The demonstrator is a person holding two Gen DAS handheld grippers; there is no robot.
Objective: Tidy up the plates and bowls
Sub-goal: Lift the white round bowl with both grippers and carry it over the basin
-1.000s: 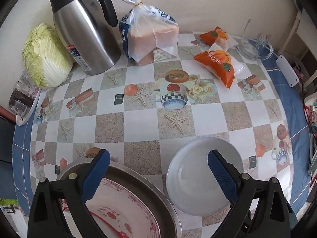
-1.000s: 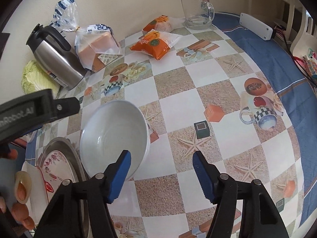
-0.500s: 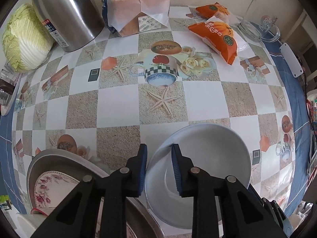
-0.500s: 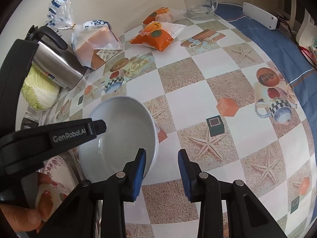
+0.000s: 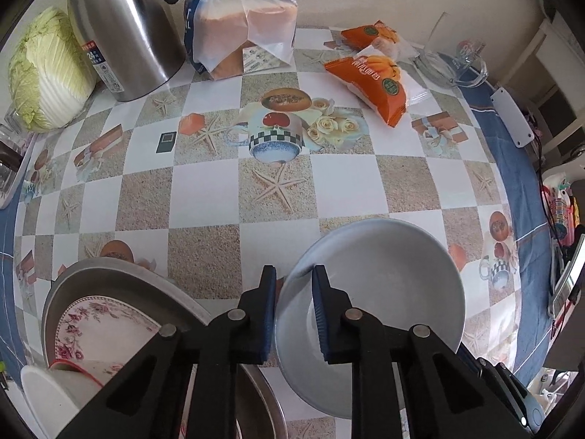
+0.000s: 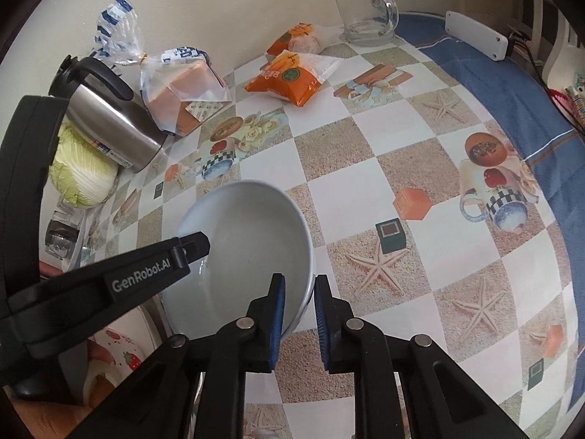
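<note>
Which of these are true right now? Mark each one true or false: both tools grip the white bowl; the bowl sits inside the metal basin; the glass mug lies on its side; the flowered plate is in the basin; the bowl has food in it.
1. Both tools grip the white bowl: true. The left tool and the right tool each pinch its rim on opposite sides, their jaws having just closed on it.
2. The bowl sits inside the metal basin: false. It is beside the basin, over the tablecloth.
3. The glass mug lies on its side: false. It stands upright.
4. The flowered plate is in the basin: true.
5. The bowl has food in it: false. It looks empty.
</note>
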